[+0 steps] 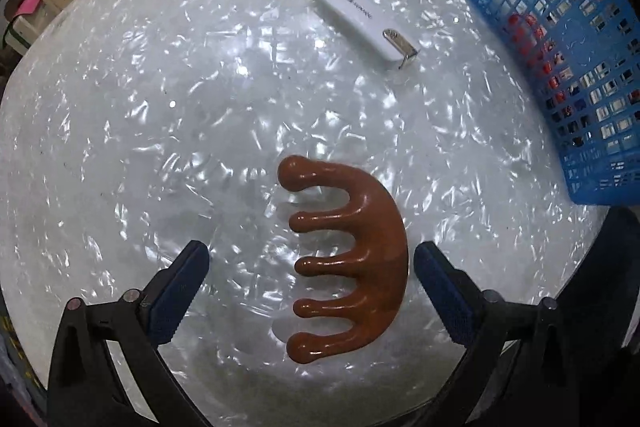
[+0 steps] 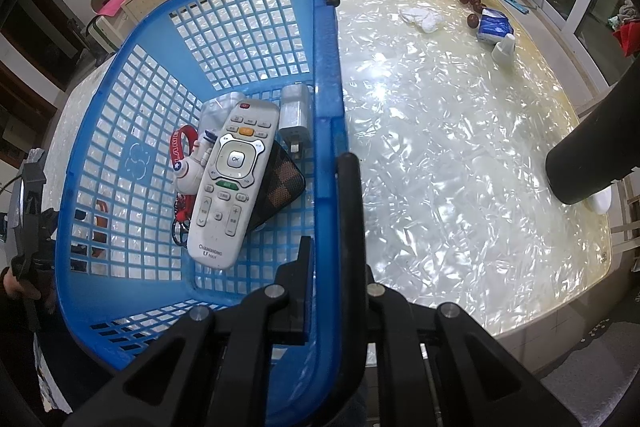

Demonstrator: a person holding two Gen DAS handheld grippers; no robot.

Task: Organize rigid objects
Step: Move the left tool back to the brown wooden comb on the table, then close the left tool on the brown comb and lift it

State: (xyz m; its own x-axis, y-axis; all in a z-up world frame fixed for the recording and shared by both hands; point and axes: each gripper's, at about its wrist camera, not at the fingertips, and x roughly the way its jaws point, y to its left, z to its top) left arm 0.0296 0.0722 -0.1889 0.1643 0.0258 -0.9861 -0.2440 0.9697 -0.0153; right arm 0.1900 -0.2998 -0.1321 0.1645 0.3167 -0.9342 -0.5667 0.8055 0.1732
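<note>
Left gripper (image 1: 311, 263) open wide, straddling brown wooden comb (image 1: 352, 259) on table (image 1: 160, 107) for pickup; right gripper (image 2: 332, 259) clamped on blue basket (image 2: 328, 75) rim, probably steadying it

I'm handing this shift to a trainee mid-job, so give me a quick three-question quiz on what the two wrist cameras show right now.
1. True or false: the left gripper is shut on the brown five-pronged wooden comb.
2. What does the right gripper clamp? A) grey remote control B) blue plastic lattice basket C) white tissue
3. Fill in: the white USB stick with a metal clip lies on the ____.

Key: 1 false, its jaws stand open either side of the comb; 2 B, the blue plastic lattice basket's rim; 3 the pearly white table.
</note>
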